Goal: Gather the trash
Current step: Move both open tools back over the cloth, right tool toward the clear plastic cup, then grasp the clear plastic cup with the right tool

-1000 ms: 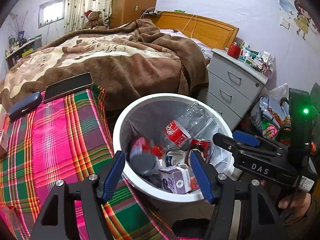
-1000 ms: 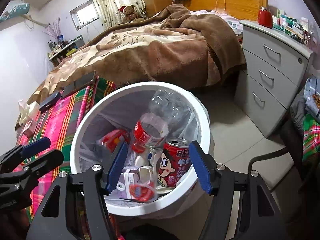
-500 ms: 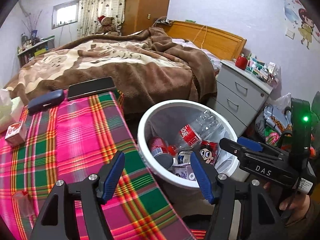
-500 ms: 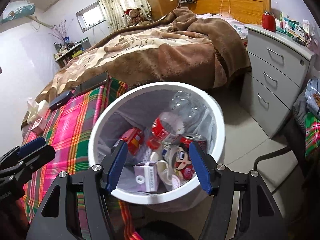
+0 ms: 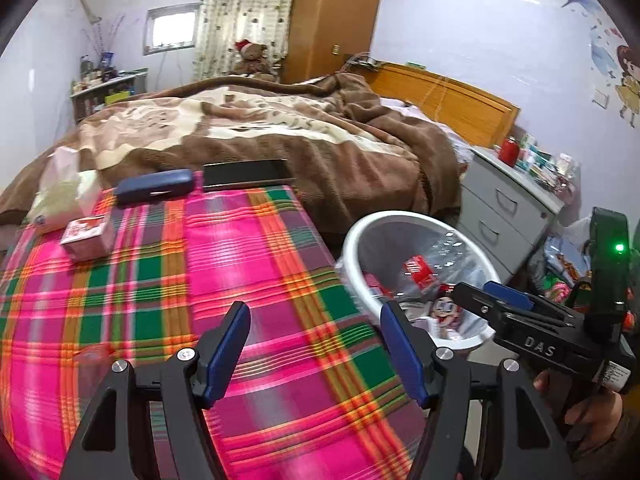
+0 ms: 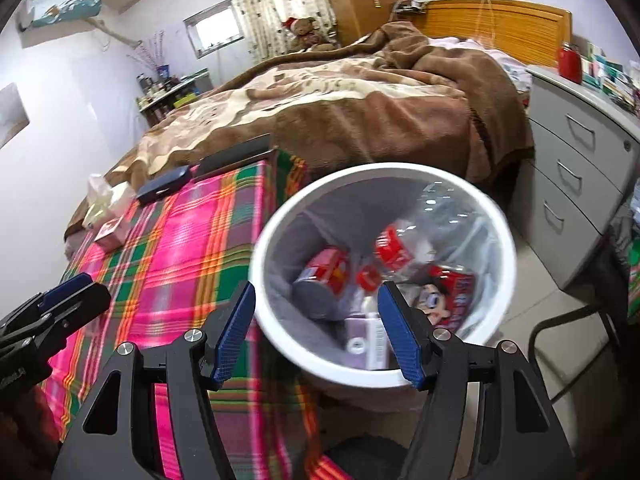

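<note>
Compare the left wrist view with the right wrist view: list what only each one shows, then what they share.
Only the left wrist view shows the wall cartoon and the hand holding the right gripper. Only the right wrist view shows the air conditioner and the purple carton deep in the white bin. Both share the bin, plaid cloth, blue case, bed and teddy bear.
</note>
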`<state>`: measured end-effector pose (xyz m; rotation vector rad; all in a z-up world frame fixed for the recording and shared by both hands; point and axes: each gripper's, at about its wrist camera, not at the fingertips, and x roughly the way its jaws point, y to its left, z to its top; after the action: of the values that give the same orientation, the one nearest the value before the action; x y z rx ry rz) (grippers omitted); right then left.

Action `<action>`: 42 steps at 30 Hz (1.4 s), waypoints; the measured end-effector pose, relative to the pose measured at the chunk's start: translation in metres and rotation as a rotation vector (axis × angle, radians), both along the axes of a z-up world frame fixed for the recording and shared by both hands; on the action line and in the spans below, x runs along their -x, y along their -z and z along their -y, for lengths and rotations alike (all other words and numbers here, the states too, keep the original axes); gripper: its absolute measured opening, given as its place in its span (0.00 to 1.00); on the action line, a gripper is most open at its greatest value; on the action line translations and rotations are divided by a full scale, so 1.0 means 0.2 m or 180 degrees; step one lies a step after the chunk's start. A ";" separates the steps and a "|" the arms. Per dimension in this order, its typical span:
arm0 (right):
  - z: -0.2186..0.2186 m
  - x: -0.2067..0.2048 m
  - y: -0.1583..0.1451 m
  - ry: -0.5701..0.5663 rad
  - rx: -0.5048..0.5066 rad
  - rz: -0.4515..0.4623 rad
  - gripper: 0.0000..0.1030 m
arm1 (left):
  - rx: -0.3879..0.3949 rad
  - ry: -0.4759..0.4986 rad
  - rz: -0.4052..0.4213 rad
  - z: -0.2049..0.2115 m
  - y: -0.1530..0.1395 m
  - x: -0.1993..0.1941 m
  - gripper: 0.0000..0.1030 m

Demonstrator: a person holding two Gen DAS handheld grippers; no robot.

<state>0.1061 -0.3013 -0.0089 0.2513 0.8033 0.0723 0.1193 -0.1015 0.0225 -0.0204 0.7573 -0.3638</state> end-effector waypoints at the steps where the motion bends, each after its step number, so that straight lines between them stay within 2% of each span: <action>1: -0.02 0.00 0.00 -0.0028 0.0001 0.0000 0.63 | -0.0010 -0.0038 0.0007 -0.03 0.00 0.00 0.65; 14: -0.39 -0.04 0.01 -0.0507 -0.0082 0.0038 0.63 | 0.0005 -0.0553 0.0024 -0.52 0.01 0.05 0.65; 24: -0.74 -0.05 0.06 -0.1079 0.0007 -0.0059 0.63 | 0.0013 -0.0997 -0.0011 -0.92 0.04 0.06 0.65; 32: -1.00 -0.07 0.10 -0.1445 -0.0055 -0.0182 0.63 | -0.0024 -0.1115 -0.0077 -1.12 0.08 0.02 0.65; 42: -1.25 -0.14 0.15 -0.1655 0.0034 -0.0324 0.63 | -0.0032 -0.1141 -0.0116 -1.28 0.09 -0.09 0.65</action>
<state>0.1343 -0.0523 -0.0389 0.0306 0.9548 0.5472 0.1371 0.1550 0.0041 -0.1516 0.7746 -0.0185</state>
